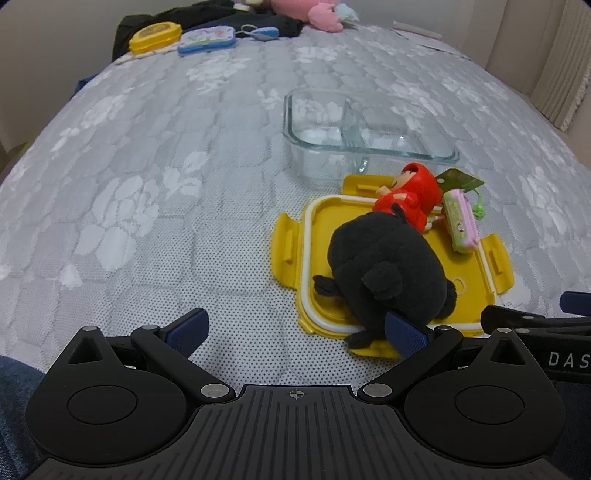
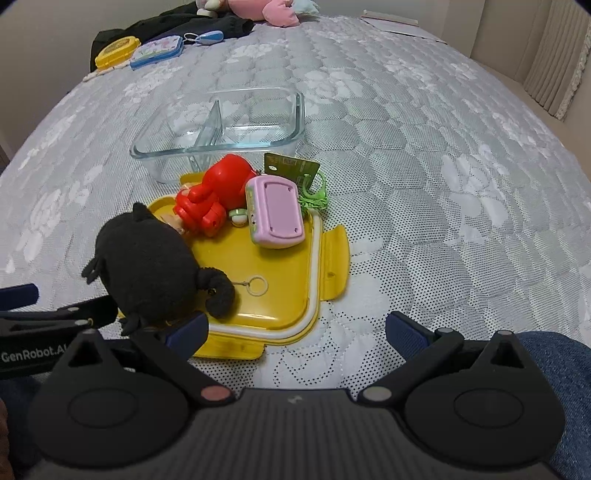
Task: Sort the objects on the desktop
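Home bedroom, quilted floral bedspread (image 1: 155, 192) as the work surface, pink plush (image 1: 317, 13) and dark clothing (image 1: 207, 18) at the far edge, curtain (image 1: 565, 62) alongside

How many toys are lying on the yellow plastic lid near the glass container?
3: a black plush toy on the lid's near left part, a red plastic figure at its far side, and a pink-and-green toy case at its far right. Smaller ones may be hidden.
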The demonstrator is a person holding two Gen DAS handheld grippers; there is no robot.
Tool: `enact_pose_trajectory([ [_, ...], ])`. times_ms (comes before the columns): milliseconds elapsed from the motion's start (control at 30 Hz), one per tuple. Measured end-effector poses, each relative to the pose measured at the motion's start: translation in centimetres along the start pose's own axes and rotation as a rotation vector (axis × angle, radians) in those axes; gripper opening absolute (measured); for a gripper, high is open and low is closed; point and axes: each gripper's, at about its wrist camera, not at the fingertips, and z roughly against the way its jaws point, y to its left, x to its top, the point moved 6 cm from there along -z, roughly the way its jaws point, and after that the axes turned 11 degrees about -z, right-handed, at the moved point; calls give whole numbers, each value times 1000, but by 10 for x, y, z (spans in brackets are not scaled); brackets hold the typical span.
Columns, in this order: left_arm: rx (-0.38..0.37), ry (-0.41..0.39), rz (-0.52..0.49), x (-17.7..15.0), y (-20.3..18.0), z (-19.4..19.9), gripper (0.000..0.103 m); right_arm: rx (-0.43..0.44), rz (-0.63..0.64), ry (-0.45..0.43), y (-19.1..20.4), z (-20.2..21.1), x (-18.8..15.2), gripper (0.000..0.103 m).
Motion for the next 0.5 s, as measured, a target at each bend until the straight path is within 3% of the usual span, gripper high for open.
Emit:
enact_pose_trajectory([
  [300, -21, 16, 6, 2, 0, -5, 103, 7, -14, 11, -2, -6, 3, 103],
  [500, -42, 19, -3, 5, -2, -8, 103, 111, -78, -17, -7, -1, 12, 103],
])
